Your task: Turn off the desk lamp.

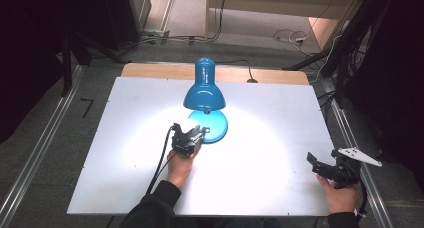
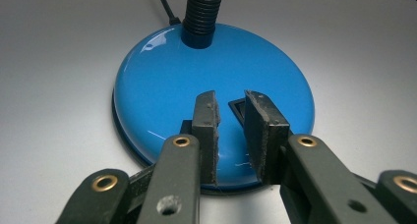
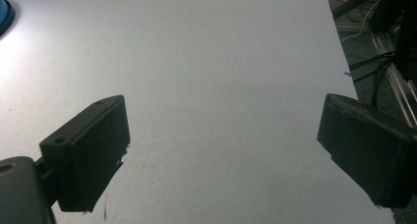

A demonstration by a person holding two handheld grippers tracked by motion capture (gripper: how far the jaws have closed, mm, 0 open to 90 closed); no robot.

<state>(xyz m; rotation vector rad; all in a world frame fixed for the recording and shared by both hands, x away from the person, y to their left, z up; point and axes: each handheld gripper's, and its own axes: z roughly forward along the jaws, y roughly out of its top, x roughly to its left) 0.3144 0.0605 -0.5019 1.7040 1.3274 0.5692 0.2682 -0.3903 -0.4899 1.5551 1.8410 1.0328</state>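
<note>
The left tool (image 1: pixel 191 133) reaches forward, jaws narrow, tips over the switch (image 2: pixel 239 107) on the lamp (image 1: pixel 205 95) base; the lamp's shade points down at the bench (image 1: pixel 280 113). The right tool (image 1: pixel 320 164) rests low, jaws wide.

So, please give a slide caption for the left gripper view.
Left gripper poised over the rocker switch on the blue lamp base.
</note>
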